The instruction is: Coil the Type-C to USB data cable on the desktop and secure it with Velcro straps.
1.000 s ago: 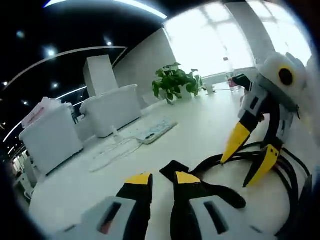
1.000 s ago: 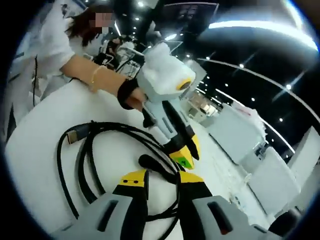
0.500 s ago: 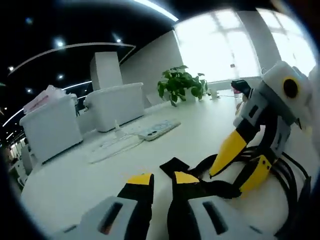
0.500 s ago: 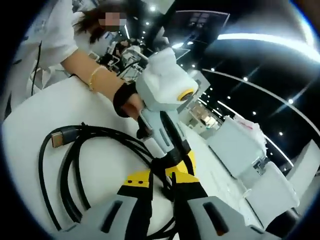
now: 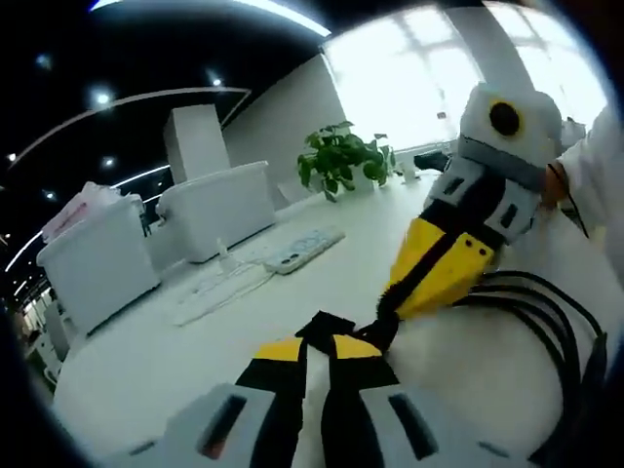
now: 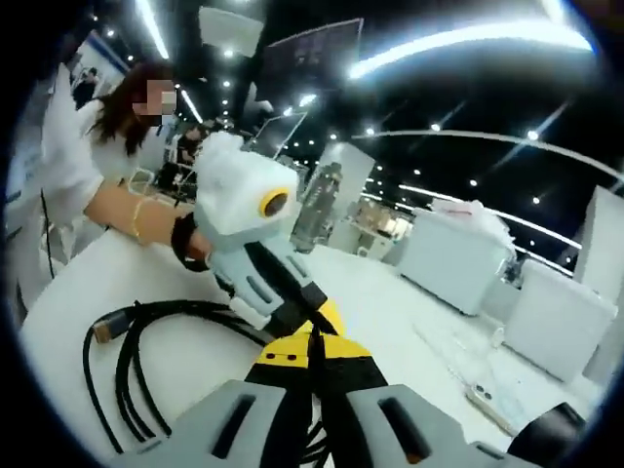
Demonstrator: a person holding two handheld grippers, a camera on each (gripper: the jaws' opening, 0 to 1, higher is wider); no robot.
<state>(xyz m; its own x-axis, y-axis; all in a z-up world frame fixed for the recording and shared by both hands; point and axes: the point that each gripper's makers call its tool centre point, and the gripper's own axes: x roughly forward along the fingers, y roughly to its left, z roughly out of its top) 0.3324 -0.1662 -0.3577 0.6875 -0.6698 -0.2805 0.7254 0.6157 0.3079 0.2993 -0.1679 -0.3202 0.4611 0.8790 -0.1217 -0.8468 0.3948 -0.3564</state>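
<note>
The black data cable (image 6: 132, 356) lies in loose loops on the white desktop (image 6: 68, 292), with its USB plug (image 6: 97, 331) at the left end of the coil. In the left gripper view its strands (image 5: 541, 307) run off to the right. A black Velcro strap (image 5: 327, 325) sticks up between the jaws of my left gripper (image 5: 317, 348), which is shut on it. My right gripper (image 5: 390, 312) comes in from the right, jaws together, its tips on the same strap. In the right gripper view my right gripper (image 6: 312, 356) is shut and the left gripper (image 6: 317, 317) meets it tip to tip.
A white power strip (image 5: 302, 252) and a thin white cord (image 5: 219, 292) lie further back on the desktop (image 5: 156, 370). White bins (image 5: 214, 210) and a potted plant (image 5: 341, 161) stand behind. A person's forearm (image 6: 132, 210) reaches in over the table edge.
Both grippers have come together over the strap. The right gripper's jaws, open a second ago, have shut, and the left gripper's jaws have narrowed onto the strap.
</note>
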